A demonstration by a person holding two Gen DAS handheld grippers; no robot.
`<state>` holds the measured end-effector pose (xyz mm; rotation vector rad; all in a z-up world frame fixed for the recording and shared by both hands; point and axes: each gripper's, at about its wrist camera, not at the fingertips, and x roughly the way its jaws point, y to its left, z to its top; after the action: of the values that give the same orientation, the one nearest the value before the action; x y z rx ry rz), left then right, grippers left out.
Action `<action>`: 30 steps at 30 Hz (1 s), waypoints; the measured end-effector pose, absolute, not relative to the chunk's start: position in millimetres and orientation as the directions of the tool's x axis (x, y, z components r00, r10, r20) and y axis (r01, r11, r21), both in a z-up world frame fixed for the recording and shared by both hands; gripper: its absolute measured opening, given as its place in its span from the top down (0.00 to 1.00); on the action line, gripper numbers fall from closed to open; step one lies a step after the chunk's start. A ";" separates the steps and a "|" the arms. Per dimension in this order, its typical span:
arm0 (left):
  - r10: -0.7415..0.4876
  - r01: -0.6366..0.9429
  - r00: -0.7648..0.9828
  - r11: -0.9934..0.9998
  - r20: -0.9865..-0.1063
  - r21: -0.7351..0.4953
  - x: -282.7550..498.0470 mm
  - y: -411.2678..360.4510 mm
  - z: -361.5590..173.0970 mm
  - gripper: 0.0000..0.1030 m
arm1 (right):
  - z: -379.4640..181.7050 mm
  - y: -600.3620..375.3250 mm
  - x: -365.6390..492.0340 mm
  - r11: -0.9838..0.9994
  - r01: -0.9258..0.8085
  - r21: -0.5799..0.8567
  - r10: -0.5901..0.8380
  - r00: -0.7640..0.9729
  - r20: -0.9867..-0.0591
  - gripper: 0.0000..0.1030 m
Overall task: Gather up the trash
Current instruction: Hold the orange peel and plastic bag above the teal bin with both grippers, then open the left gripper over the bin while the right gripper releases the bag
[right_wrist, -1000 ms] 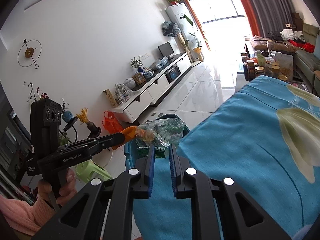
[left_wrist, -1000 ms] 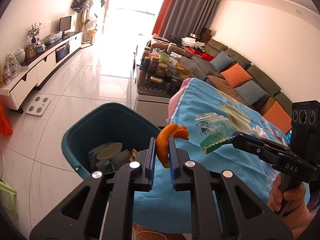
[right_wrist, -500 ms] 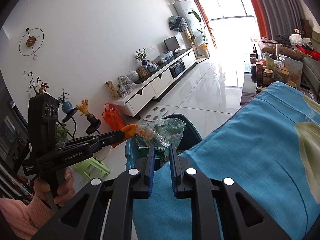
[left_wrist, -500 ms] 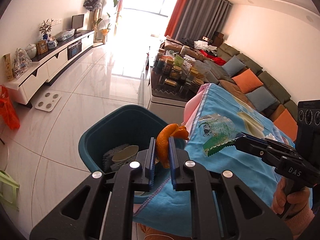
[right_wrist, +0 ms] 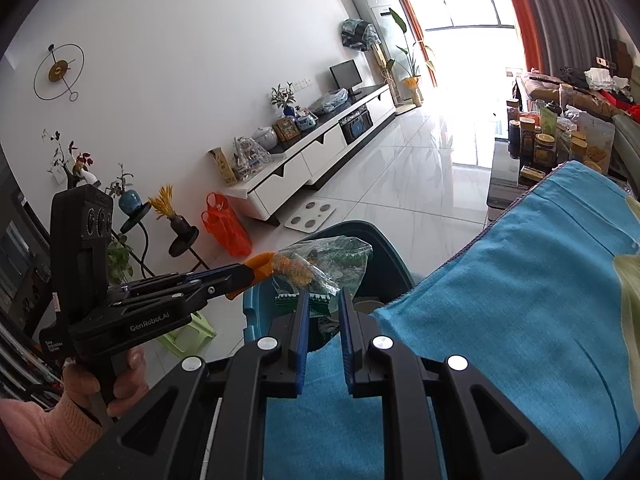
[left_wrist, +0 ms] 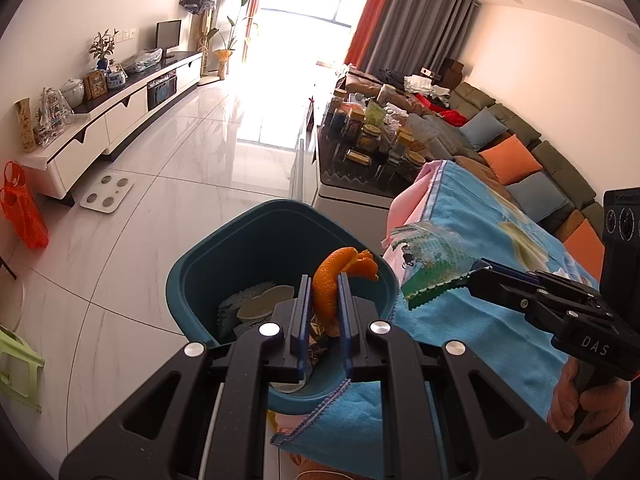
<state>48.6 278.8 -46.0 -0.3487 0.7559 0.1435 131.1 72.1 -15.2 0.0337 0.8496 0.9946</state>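
Note:
My left gripper [left_wrist: 323,280] is shut on an orange peel [left_wrist: 334,276] and holds it over the near side of a teal trash bin [left_wrist: 200,272] that has paper trash inside. My right gripper [right_wrist: 323,295] is shut on a clear and green plastic wrapper [right_wrist: 324,264] at the bin's edge [right_wrist: 384,248], above the blue cloth on the table [right_wrist: 500,300]. The right gripper [left_wrist: 472,274] with the wrapper [left_wrist: 432,264] shows at the right of the left wrist view. The left gripper [right_wrist: 246,271] with the peel [right_wrist: 262,262] shows in the right wrist view.
The bin stands on a white tiled floor against the table's corner [left_wrist: 460,320]. A coffee table with jars [left_wrist: 372,148] is behind it, a sofa [left_wrist: 520,148] to the right. A white TV cabinet [left_wrist: 112,120], floor scale [left_wrist: 107,197], red bag [left_wrist: 22,208] and green stool [left_wrist: 16,376] are left.
Both grippers have moved forward toward the bin. The peel is now over the bin's opening and the wrapper has come to the table corner by the bin.

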 end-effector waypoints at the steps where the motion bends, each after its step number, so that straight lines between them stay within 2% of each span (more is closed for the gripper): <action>1: 0.003 -0.253 0.719 0.933 -0.695 -0.257 50.5 278.7 -47.4 0.88 | -16.3 74.3 132.4 0.573 -0.721 0.390 0.744 0.258 -0.616 0.87; 30: 0.040 -0.321 0.648 0.920 -0.761 -0.225 94.4 285.8 -97.6 0.86 | -42.7 131.2 141.0 0.609 -0.717 0.339 0.660 0.221 -0.718 0.85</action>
<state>94.4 285.8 -97.6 -0.3584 0.8450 0.2101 141.0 131.2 -42.7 -0.0699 0.9542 0.9521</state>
